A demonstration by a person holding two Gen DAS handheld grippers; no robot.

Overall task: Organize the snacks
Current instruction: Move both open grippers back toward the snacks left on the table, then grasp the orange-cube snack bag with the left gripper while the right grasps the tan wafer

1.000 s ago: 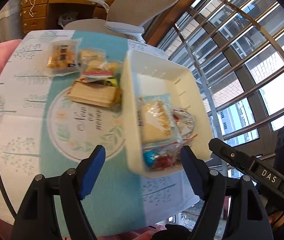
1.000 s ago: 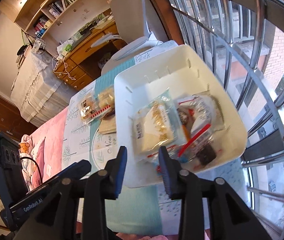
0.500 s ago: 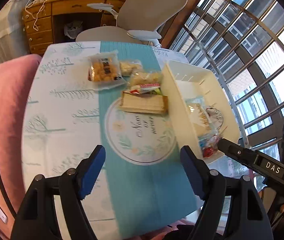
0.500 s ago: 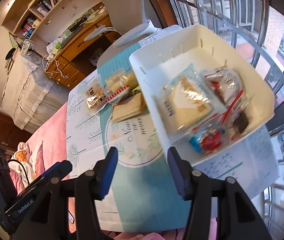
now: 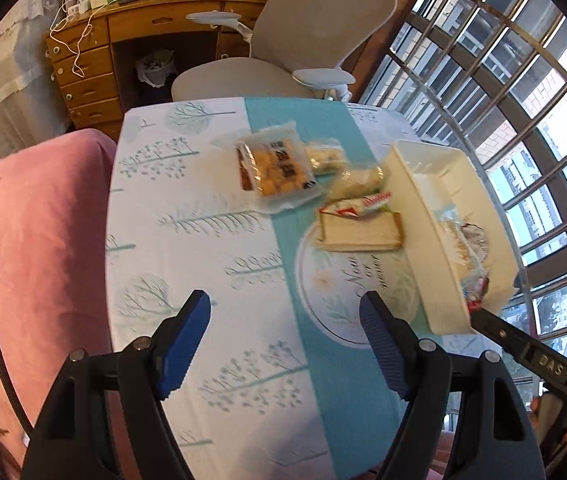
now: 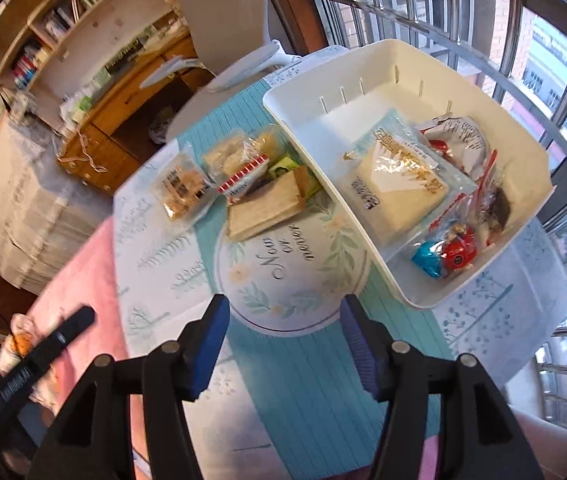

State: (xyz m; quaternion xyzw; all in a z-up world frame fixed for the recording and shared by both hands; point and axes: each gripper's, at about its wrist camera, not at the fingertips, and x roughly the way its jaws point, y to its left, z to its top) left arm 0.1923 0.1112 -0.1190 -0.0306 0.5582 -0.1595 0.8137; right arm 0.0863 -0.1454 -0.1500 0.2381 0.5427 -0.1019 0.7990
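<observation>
A white plastic bin [image 6: 363, 100] stands at the table's right side and holds a triangular sandwich packet [image 6: 395, 176], a foil packet [image 6: 459, 136] and a bag of red and blue candies [image 6: 447, 256]. Left of it lie a cracker bag [image 5: 275, 170], a red-and-white bar [image 5: 357, 204], a flat tan packet [image 5: 359, 232] and clear-wrapped pastries [image 5: 357, 180]. My left gripper [image 5: 283, 304] hangs open over the bare tablecloth, well short of the snacks. My right gripper [image 6: 285, 306] is opening, with nothing between its jaws, above the cloth's round emblem beside the bin [image 5: 415, 200].
The table [image 5: 187, 240] has a white and teal cloth. A pink cushion [image 5: 31, 240] borders its left edge. Behind stand a grey office chair [image 5: 283, 40] and a wooden desk [image 5: 95, 64]. Barred windows [image 5: 523, 100] run along the right.
Both grippers have drawn back leftward from the bin, which now sits to the right in each view. The right jaws have spread wider. The loose snacks have not moved.
</observation>
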